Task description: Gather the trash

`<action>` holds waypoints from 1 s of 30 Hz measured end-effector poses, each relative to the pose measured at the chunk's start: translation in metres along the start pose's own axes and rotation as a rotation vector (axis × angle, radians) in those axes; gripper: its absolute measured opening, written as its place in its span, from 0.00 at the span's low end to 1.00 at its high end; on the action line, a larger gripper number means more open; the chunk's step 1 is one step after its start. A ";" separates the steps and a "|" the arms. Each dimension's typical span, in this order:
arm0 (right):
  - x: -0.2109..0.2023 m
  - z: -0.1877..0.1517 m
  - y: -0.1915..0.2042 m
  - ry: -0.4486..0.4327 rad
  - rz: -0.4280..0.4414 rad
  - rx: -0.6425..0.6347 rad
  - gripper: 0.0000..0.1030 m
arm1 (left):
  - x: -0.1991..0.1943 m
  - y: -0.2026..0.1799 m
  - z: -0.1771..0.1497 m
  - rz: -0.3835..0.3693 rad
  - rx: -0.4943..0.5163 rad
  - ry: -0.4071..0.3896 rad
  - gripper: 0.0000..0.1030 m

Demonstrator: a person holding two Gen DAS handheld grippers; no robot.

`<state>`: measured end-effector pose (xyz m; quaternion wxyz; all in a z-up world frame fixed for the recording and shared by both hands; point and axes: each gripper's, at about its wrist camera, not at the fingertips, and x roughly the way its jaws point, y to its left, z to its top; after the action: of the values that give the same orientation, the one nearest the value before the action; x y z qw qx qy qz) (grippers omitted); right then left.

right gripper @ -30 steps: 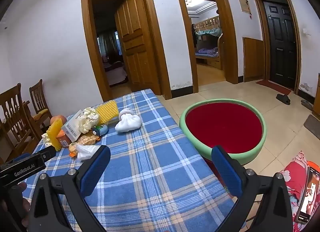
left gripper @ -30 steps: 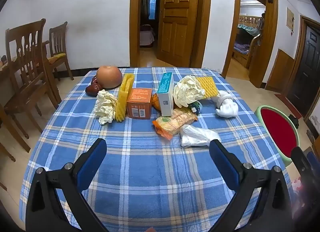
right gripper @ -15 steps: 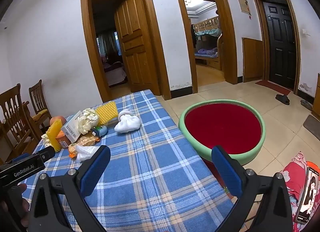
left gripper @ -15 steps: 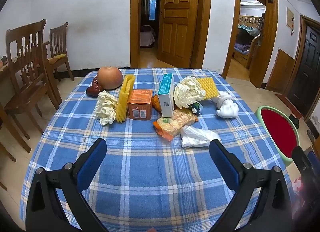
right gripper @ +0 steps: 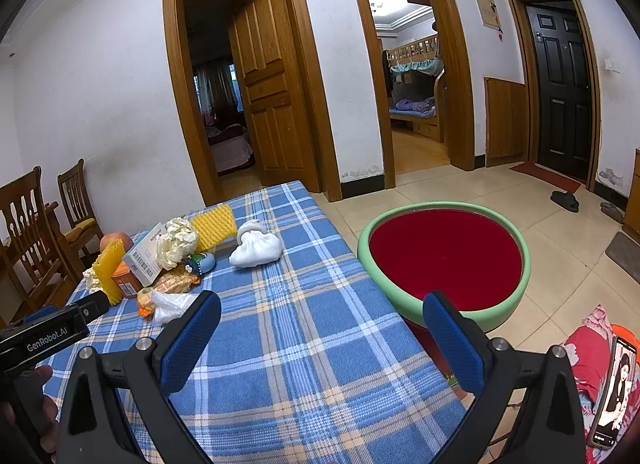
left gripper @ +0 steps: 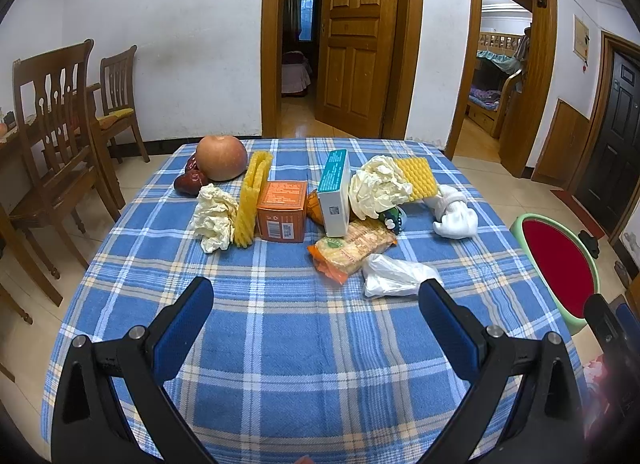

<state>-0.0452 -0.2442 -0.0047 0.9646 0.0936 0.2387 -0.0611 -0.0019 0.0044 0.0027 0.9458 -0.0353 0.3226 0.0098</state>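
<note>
Trash lies across the far half of the blue plaid table [left gripper: 280,328]: a crumpled clear plastic bag [left gripper: 394,276], an orange snack wrapper [left gripper: 352,250], two crumpled paper wads [left gripper: 214,216] [left gripper: 376,186], a white cloth bundle [left gripper: 454,214], an orange box [left gripper: 282,216] and a teal-white box [left gripper: 336,194]. A green bin with red inside [right gripper: 444,256] stands on the floor right of the table. My left gripper [left gripper: 316,304] is open and empty, short of the plastic bag. My right gripper [right gripper: 320,320] is open and empty over the table's right edge.
An apple [left gripper: 222,158], dark red dates [left gripper: 188,182] and two yellow foam nets [left gripper: 252,198] [left gripper: 418,178] also lie on the table. Wooden chairs [left gripper: 60,136] stand at the left. A phone [right gripper: 612,392] lies on red fabric at the lower right.
The left gripper has drifted slightly back from the items. The right gripper view has shifted slightly. Nothing has been grasped.
</note>
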 end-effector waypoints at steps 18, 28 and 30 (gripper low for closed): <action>-0.001 0.000 0.001 -0.003 -0.002 -0.002 1.00 | -0.004 0.001 0.001 0.002 -0.002 -0.003 0.98; -0.001 0.000 0.001 -0.003 -0.002 -0.002 1.00 | -0.005 0.002 0.002 0.001 -0.002 -0.003 0.98; -0.001 -0.001 0.001 -0.003 -0.003 -0.002 1.00 | -0.005 0.003 0.002 0.001 -0.001 -0.003 0.98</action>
<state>-0.0460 -0.2431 -0.0046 0.9650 0.0921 0.2377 -0.0623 -0.0048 0.0074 0.0076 0.9462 -0.0357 0.3213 0.0106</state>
